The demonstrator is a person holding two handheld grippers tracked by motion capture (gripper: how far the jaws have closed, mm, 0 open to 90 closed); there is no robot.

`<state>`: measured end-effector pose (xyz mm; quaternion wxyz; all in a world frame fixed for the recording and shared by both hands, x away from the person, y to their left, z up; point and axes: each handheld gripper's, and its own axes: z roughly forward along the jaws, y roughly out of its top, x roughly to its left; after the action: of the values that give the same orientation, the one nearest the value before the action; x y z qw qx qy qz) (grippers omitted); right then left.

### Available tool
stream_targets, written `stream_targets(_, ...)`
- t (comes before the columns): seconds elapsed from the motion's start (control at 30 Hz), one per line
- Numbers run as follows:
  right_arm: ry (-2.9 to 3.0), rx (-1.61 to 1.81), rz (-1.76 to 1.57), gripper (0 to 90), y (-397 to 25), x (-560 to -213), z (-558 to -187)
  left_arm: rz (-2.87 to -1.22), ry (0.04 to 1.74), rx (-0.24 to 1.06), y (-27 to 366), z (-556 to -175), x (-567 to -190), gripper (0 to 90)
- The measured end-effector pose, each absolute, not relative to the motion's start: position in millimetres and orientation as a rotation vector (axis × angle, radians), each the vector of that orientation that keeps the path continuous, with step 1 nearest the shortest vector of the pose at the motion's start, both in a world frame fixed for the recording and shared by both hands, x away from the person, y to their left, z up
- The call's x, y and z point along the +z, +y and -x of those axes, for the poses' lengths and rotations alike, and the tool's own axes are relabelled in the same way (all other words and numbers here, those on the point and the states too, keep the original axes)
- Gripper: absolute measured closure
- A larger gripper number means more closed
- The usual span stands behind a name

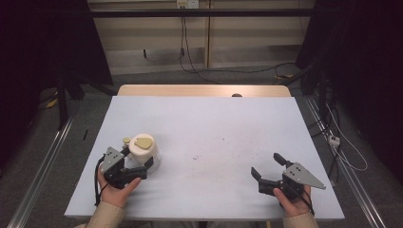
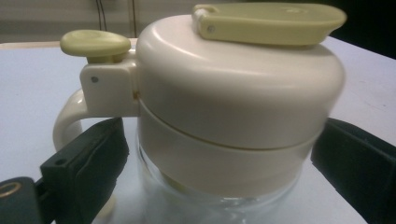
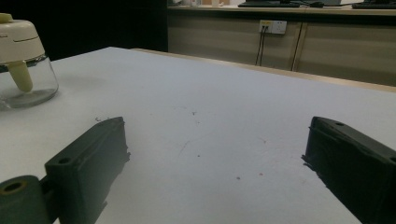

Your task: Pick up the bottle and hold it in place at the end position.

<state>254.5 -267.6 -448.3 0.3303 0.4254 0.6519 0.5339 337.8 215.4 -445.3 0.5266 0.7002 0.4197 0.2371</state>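
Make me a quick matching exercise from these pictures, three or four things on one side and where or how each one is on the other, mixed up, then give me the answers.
Things:
1. left gripper
2. right gripper
3. jug
4. flip cap

States:
A. pale green, lying on top of the cream lid
B. open over bare tabletop, holding nothing
C. glass body, cream lid and handle
D. jaws either side of the jug; contact unclear

Pairs: 1-D, 2-B, 3-C, 4-A
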Motion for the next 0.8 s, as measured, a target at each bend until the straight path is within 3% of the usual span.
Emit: stream_targets(0.8, 1.701, 1.398, -1.113, 4.7, -268.3, -448.2, -254.3, -1.627, 1.076, 0.636, 193.5, -350.7, -448.8, 3.3)
